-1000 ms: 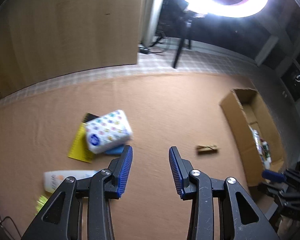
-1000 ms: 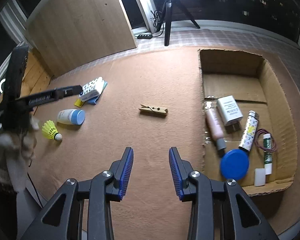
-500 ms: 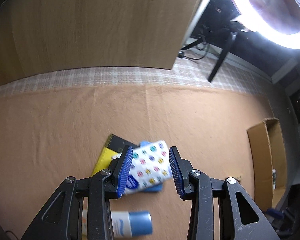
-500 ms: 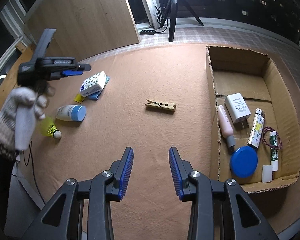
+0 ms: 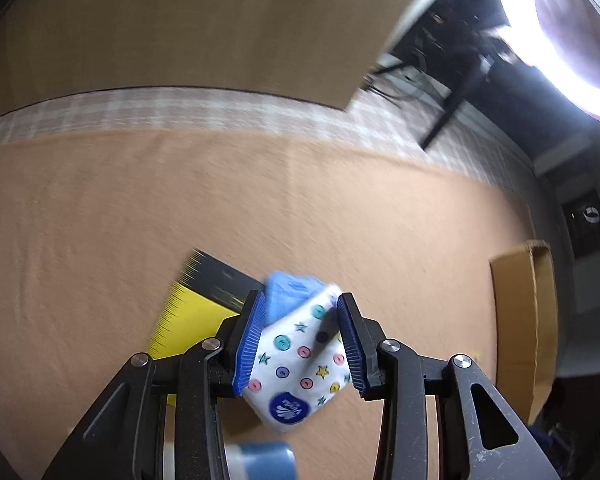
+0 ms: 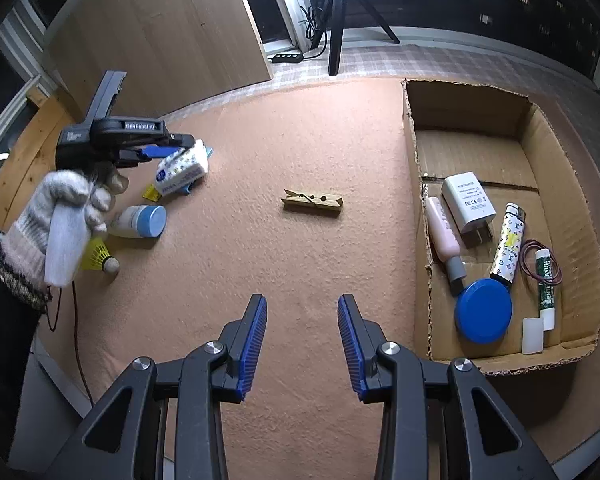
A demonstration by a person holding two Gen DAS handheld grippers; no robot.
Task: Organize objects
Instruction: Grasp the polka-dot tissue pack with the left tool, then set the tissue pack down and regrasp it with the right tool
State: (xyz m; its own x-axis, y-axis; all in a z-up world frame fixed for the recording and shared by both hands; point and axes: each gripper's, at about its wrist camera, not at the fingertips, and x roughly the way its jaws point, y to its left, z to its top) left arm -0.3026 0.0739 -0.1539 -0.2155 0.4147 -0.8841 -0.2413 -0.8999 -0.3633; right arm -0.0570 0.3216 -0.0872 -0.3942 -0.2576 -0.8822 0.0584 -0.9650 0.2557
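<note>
The left gripper (image 5: 302,340), low in the frame, is straddling the tissue pack (image 5: 300,360), jaws apparently not yet pinching; closing off-center risks snagging the blue cloth (image 5: 290,292) underneath.

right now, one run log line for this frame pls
step: grasp tissue pack | left gripper: straddling pack, contact unclear | right gripper: open, empty | box: partly filled

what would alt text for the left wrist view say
The left tongs straddle a white tissue pack printed with coloured buttons and stars on a tan felt mat. The pack lies on a blue cloth and a yellow-and-black card. A brown cardboard box sits at right.
</note>
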